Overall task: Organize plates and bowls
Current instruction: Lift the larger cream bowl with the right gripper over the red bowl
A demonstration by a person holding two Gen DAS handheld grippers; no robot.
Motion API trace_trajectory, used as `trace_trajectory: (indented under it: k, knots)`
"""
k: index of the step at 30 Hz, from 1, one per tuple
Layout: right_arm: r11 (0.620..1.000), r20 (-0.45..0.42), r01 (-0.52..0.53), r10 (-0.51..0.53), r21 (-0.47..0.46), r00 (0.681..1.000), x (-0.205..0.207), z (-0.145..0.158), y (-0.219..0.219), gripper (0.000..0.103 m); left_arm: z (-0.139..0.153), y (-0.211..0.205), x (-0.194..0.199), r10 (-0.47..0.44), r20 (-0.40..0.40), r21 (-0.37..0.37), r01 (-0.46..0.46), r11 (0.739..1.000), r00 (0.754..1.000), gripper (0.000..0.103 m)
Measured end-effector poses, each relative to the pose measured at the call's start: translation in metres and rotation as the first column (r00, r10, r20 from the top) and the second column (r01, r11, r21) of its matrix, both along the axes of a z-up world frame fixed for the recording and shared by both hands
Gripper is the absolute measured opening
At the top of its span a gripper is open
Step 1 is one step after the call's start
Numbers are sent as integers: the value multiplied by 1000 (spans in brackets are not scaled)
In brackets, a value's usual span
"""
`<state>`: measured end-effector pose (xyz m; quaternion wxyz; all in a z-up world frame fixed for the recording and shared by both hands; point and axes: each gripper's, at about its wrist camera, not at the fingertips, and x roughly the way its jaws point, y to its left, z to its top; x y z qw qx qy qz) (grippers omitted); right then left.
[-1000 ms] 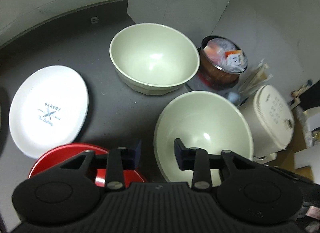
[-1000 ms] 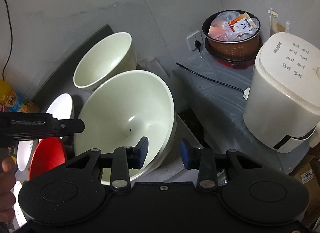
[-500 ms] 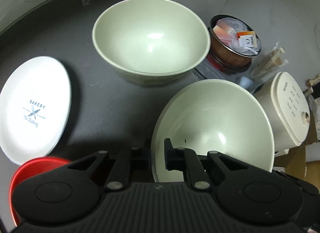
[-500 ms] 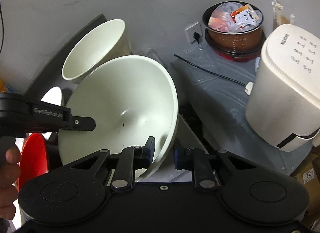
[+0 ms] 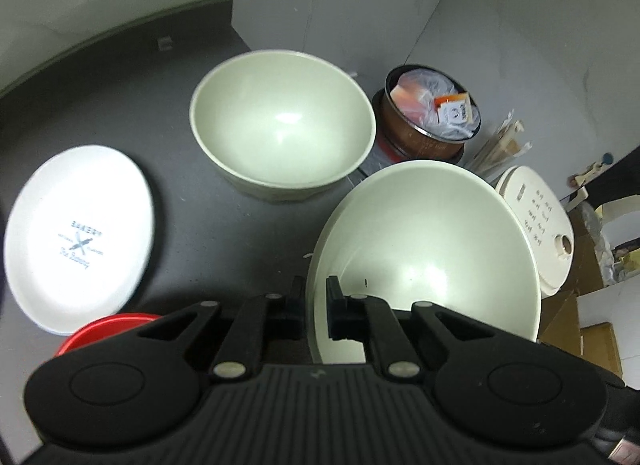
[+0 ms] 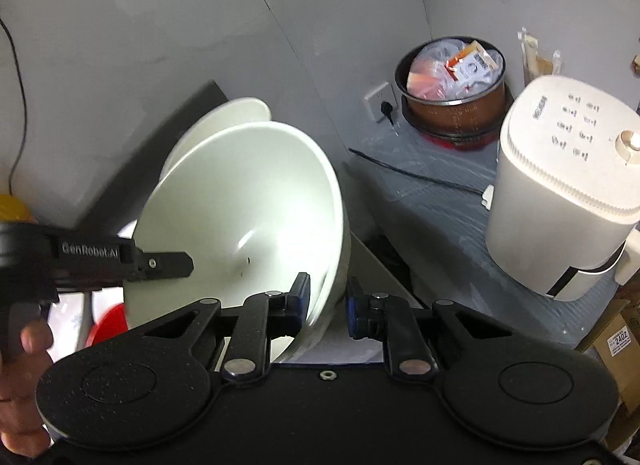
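Observation:
A pale green bowl (image 5: 420, 249) hangs tilted above the dark table (image 5: 120, 105), gripped from two sides. My left gripper (image 5: 316, 289) is shut on its left rim, one finger inside and one outside. My right gripper (image 6: 328, 289) is shut on the opposite rim of the same bowl (image 6: 248, 201). The left gripper's fingers (image 6: 168, 263) show at that bowl's far edge in the right wrist view. A second pale green bowl (image 5: 280, 133) stands upright further back. A white plate (image 5: 80, 233) printed "BAKERY" lies at the left, with a red plate (image 5: 104, 329) below it.
A white rice cooker (image 6: 560, 193) and a brown pot (image 6: 452, 93) full of packets stand on a lower grey surface at the right. A wall socket (image 6: 378, 101) with a black cable is behind it. A person's hand (image 6: 24, 345) holds the left gripper. Cardboard boxes (image 5: 600, 341) sit far right.
Both grippers, open beside the near bowl's rim a second ago, have shut on it. The bowl has since risen off the table and tilted.

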<state>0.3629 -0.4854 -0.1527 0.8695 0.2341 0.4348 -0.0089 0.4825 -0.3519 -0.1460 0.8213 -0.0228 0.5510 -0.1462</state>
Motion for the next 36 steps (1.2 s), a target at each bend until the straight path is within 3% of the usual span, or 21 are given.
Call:
trace_trajectory:
  k: [6, 16, 19, 36]
  knots:
    - [999, 43, -29, 30, -18, 999, -5, 23, 19, 19, 24, 25, -10, 33, 28, -46, -32, 998, 999, 9]
    - [998, 77, -49, 51, -30, 996, -16, 37, 55, 19, 43, 68, -28, 58, 68, -54, -54, 997, 996, 8]
    - [997, 86, -67, 70, -28, 994, -20, 40, 65, 20, 47, 84, -33, 82, 72, -69, -77, 995, 994, 4]
    - [984, 66, -168, 172, -54, 983, -35, 42, 120, 20, 42, 157, -69, 167, 50, -100, -161, 982, 985, 4]
